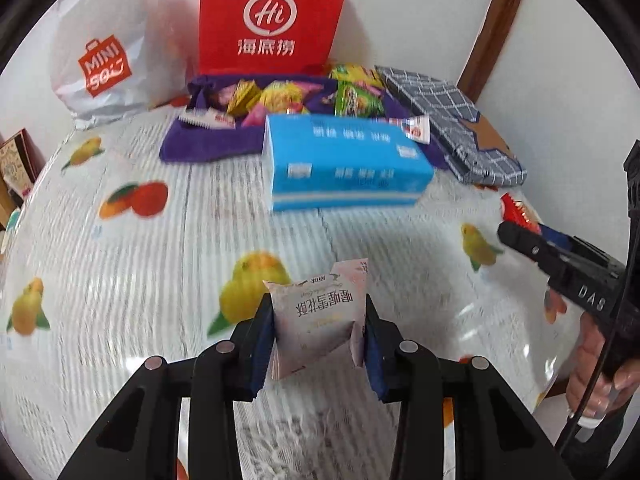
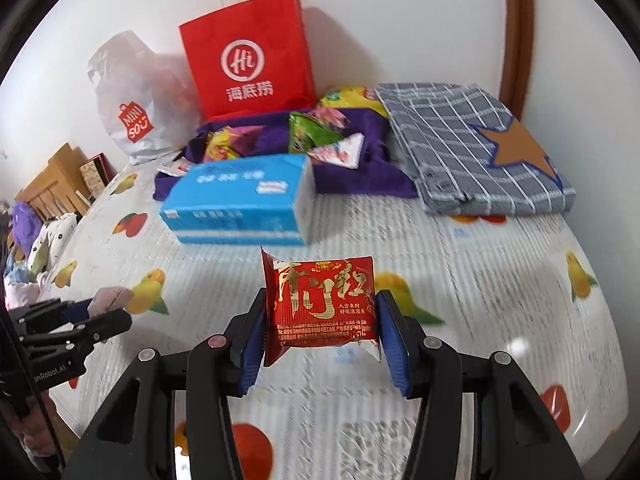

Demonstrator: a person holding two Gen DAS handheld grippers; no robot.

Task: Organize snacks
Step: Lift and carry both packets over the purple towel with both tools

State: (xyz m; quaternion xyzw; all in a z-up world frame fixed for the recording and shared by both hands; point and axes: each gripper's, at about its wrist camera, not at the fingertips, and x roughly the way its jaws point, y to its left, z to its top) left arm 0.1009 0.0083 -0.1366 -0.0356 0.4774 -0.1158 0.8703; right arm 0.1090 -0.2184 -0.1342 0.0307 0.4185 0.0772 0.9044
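Task looks mid-way, judging by layout: most snacks sit piled on the purple cloth (image 2: 352, 176) at the back of the table (image 2: 480, 280), in front of the red paper bag (image 2: 248, 68), w/ a blue tissue pack (image 2: 240, 204) just beside the cloth. Two pkts off the pile, both in grippers; final spot for them unclear.

Left gripper (image 1: 318, 332): fingers closed partway, pinching the pale pink snack pkt (image 1: 320, 312) by its sides, held above the tablecloth.

Right gripper (image 2: 322, 336): fingers closed onto the red snack pkt (image 2: 324, 300), pads touching both edges, pkt upright, near the tissue pack.
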